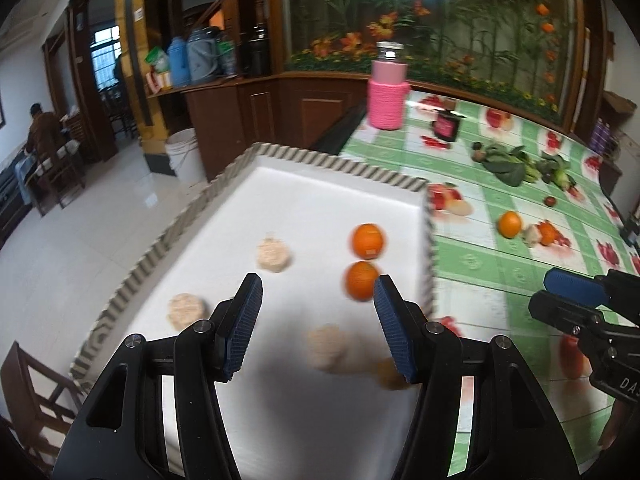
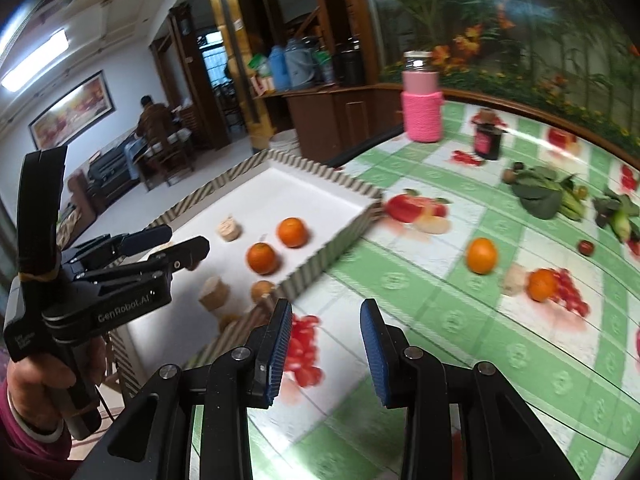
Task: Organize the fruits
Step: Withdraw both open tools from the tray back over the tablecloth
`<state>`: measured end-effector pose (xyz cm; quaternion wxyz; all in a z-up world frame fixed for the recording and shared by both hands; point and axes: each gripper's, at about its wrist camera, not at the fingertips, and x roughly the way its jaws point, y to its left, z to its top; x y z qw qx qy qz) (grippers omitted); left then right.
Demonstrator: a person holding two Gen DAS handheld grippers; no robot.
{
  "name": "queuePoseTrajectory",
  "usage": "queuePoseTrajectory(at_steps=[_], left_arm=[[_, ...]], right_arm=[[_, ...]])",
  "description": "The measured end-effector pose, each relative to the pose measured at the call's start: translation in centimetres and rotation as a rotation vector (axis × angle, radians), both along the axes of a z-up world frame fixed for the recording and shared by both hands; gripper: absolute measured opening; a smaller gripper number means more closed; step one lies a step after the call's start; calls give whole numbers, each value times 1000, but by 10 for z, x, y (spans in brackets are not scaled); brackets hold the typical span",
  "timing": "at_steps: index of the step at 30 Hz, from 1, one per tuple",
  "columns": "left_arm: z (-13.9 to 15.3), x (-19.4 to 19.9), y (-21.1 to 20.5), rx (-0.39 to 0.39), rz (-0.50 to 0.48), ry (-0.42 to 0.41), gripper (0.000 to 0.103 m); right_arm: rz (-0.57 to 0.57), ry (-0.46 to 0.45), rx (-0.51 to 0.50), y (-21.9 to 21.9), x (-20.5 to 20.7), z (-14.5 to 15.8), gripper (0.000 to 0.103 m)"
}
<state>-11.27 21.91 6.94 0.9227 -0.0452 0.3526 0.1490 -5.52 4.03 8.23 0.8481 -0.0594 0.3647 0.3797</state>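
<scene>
A white tray (image 1: 340, 168) with a striped rim lies at the table's left end. In it are two oranges (image 1: 368, 241) (image 1: 361, 281), several pale round fruits (image 1: 273, 255) and a small blurred orange-brown fruit (image 1: 390, 374). My left gripper (image 1: 318, 296) is open and empty above the tray, its right finger next to the nearer orange. My right gripper (image 2: 326, 316) is open and empty over the tablecloth, just right of the tray (image 2: 344, 248). An orange (image 2: 481, 255) and a smaller orange (image 2: 541, 285) lie on the cloth ahead of it.
A pink-sleeved bottle (image 2: 422, 100) and a dark jar (image 2: 487, 138) stand at the table's far end. Leafy greens (image 2: 538, 190), corn (image 2: 620, 220) and small dark fruits (image 2: 586, 247) lie at the right. A pale lump (image 2: 514, 280) sits beside the smaller orange. Floor and chairs lie left of the table.
</scene>
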Motion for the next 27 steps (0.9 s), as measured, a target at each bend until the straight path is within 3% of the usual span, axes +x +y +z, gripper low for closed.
queuePoseTrajectory(at_steps=[10, 27], left_arm=[[2, 22, -54, 14, -107, 2, 58], [-18, 57, -93, -21, -206, 77, 58]], right_arm=[[-114, 4, -5, -53, 11, -1, 34], [-252, 68, -47, -119, 50, -25, 35]])
